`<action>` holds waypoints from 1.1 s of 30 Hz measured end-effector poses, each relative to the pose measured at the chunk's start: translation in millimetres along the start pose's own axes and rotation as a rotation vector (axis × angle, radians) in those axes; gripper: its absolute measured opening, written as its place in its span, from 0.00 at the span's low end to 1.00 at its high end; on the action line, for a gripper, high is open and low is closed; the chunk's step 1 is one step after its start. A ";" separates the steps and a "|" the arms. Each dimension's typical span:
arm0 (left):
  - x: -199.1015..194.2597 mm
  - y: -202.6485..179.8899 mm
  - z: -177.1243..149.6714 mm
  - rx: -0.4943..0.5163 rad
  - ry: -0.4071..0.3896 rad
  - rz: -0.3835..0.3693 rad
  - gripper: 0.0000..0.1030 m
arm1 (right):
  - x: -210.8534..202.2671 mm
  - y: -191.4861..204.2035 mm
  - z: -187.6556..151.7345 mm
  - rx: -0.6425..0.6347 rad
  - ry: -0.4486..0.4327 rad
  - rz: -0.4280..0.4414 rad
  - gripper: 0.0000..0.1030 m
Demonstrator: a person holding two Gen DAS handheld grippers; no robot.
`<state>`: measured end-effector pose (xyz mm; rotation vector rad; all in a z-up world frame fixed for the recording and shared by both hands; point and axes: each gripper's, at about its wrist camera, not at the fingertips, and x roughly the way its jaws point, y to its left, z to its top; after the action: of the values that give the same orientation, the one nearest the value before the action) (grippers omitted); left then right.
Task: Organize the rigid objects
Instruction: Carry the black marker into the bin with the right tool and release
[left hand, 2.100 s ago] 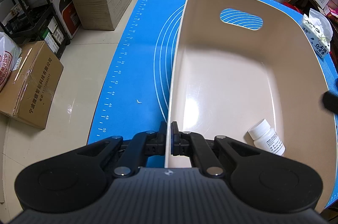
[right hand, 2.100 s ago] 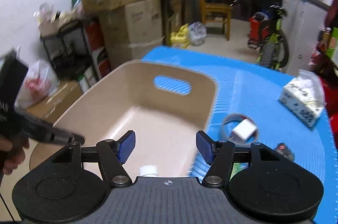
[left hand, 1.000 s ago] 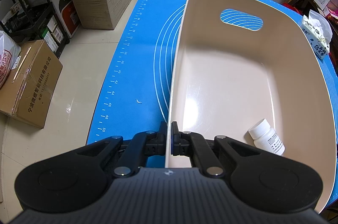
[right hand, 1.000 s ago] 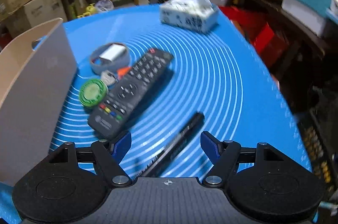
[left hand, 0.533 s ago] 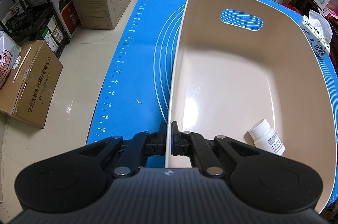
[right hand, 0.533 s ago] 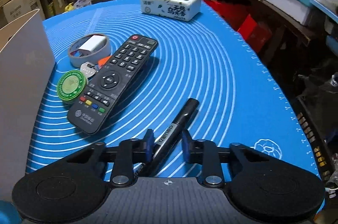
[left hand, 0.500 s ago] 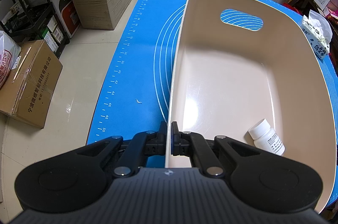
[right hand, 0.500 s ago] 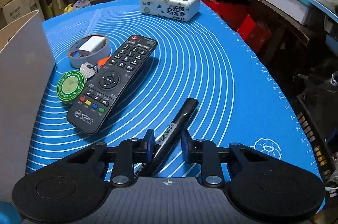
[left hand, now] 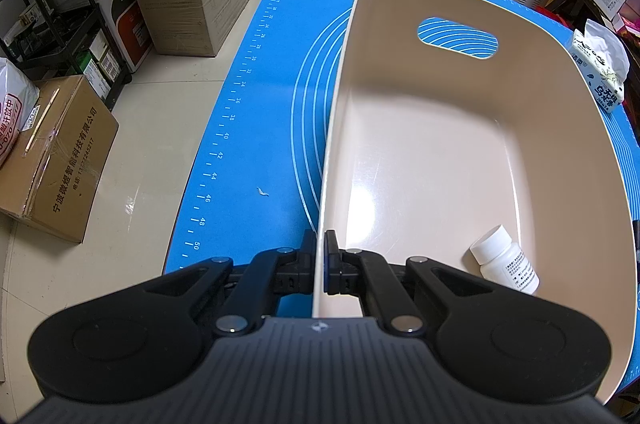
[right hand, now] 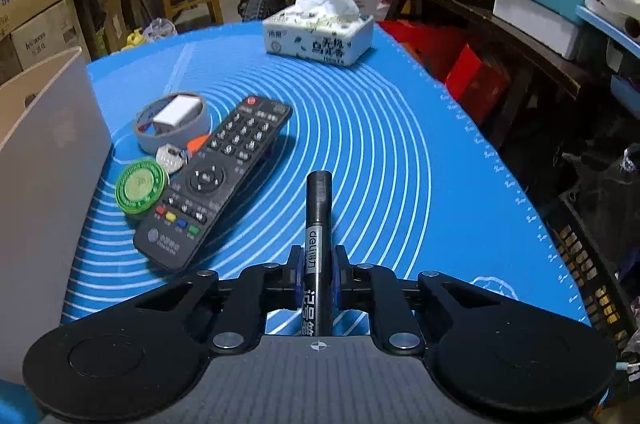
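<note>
My left gripper is shut on the near rim of a beige plastic bin that stands on the blue mat. A white pill bottle lies inside the bin near its front right corner. My right gripper is shut on a black marker pen, which points straight forward and is lifted off the mat. To its left on the mat lie a black remote control, a green round tin, a tape roll with a white charger in it, and a small key fob.
The bin's side wall stands at the left in the right wrist view. A tissue box sits at the far end of the mat. The table edge drops off to the right, with crates and boxes beyond. Cardboard boxes stand on the floor left.
My right gripper has swung from over the bin to the marker pen, shut on it and lifted it so it points straight ahead. My left gripper has stayed shut on the bin rim.
</note>
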<state>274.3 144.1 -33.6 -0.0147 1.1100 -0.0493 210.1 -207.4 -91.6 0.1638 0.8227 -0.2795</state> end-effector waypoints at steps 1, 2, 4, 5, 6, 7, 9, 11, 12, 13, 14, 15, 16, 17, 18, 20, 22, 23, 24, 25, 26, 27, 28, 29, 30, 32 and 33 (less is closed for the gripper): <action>0.0 0.1 0.0 0.000 0.000 0.000 0.04 | -2.0 -0.4 1.9 0.002 -0.010 0.001 0.23; 0.0 0.2 0.0 0.000 0.000 -0.001 0.04 | -4.1 -0.6 3.7 0.002 -0.019 0.003 0.23; 0.0 0.0 0.0 -0.001 0.000 -0.001 0.04 | -9.3 -0.2 8.1 -0.001 -0.043 0.004 0.23; 0.1 -0.2 0.1 -0.001 0.000 0.000 0.04 | -12.3 0.1 10.2 -0.004 -0.054 0.005 0.23; 0.0 0.0 0.0 0.000 0.000 0.001 0.04 | -15.3 0.6 12.6 -0.005 -0.066 0.008 0.23; 0.0 0.2 -0.1 0.000 0.000 0.001 0.04 | -19.1 1.2 15.7 -0.006 -0.079 0.012 0.23; 0.0 0.7 -0.1 0.000 0.000 0.001 0.04 | -26.5 3.1 21.8 -0.010 -0.104 0.021 0.23; 0.0 0.4 -0.2 0.000 0.000 0.001 0.04 | -35.3 6.4 30.0 -0.015 -0.132 0.035 0.23; 0.0 0.7 -0.2 0.000 0.000 0.000 0.04 | -40.2 8.8 34.6 -0.017 -0.146 0.046 0.23; 0.0 0.6 -0.1 0.000 0.000 0.001 0.04 | -44.1 11.5 39.0 -0.021 -0.157 0.056 0.23; 0.0 0.8 -0.2 0.000 0.000 0.001 0.04 | -48.6 14.6 43.7 -0.026 -0.172 0.066 0.23; 0.0 0.9 -0.3 0.000 0.000 0.001 0.04 | -53.8 19.3 49.4 -0.036 -0.188 0.080 0.23; 0.0 0.9 -0.2 0.000 0.000 0.001 0.04 | -58.0 23.4 54.1 -0.044 -0.202 0.091 0.23; 0.0 0.9 -0.2 0.000 0.000 0.001 0.04 | -62.4 28.6 59.3 -0.055 -0.215 0.105 0.23; 0.0 0.9 -0.2 -0.001 0.000 0.000 0.04 | -66.5 34.4 64.3 -0.065 -0.229 0.120 0.23; 0.0 0.8 -0.2 -0.001 0.000 0.000 0.04 | -73.8 46.0 73.7 -0.082 -0.251 0.151 0.23; 0.0 0.8 -0.3 0.000 0.000 0.001 0.04 | -80.3 59.0 82.2 -0.100 -0.270 0.183 0.23; 0.0 0.8 -0.2 0.000 0.000 0.001 0.04 | -83.5 65.9 86.3 -0.112 -0.281 0.200 0.23; 0.0 0.8 -0.2 0.000 0.000 0.001 0.04 | -85.9 73.2 90.1 -0.124 -0.290 0.215 0.23; 0.0 0.9 -0.3 0.000 -0.001 0.001 0.04 | -88.2 79.8 93.2 -0.133 -0.298 0.229 0.23; 0.0 0.9 -0.3 0.000 -0.001 0.001 0.04 | -90.1 87.1 96.4 -0.145 -0.304 0.245 0.23; 0.0 0.9 -0.3 0.000 -0.001 0.001 0.04 | -91.6 93.7 98.4 -0.155 -0.309 0.259 0.23; 0.0 0.8 -0.2 0.000 -0.001 0.001 0.04 | -93.5 101.3 100.7 -0.167 -0.315 0.274 0.23; 0.0 0.8 -0.3 0.000 -0.001 0.001 0.04 | -95.0 108.2 101.9 -0.179 -0.318 0.288 0.23; 0.0 0.9 -0.3 0.000 0.000 0.001 0.04 | -96.0 115.2 102.8 -0.192 -0.319 0.302 0.23; 0.1 1.0 -0.3 -0.001 -0.001 0.001 0.04 | -98.9 128.6 103.0 -0.214 -0.319 0.325 0.23; 0.0 1.0 -0.3 -0.001 -0.001 0.001 0.04 | -99.3 134.8 103.0 -0.224 -0.316 0.336 0.23</action>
<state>274.1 145.0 -33.8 -0.0151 1.1092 -0.0484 259.2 -87.1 55.9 0.0439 0.4966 0.1031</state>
